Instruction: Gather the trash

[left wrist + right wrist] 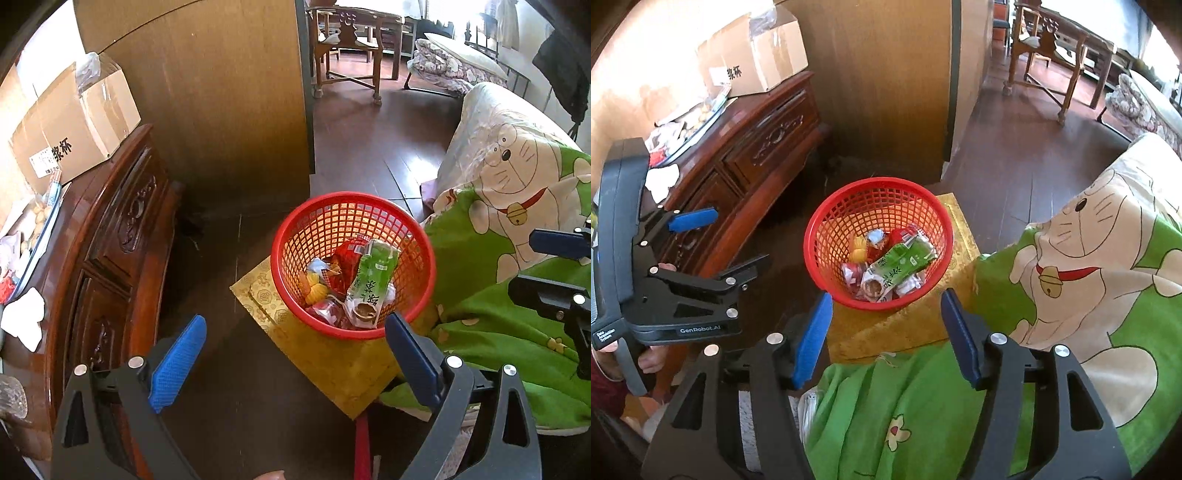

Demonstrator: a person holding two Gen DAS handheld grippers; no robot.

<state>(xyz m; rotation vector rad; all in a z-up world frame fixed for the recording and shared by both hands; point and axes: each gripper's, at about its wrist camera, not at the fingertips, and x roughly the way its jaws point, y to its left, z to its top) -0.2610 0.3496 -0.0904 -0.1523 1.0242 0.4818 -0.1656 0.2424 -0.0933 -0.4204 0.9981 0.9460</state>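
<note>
Dark wood plank floor (373, 147), glossy where daylight falls. Carved reddish-brown cabinet (764, 136) along left wall, cardboard box (74, 125) at its far end. Tan wood-grain partition (221, 92) behind, doorway just beside it. Beyond doorway: wooden chair (347, 48), table, folded floral bedding (447, 66). Bright window light from far room. Bed at right, green cartoon-cat quilt (1071, 258) over its edge.
</note>
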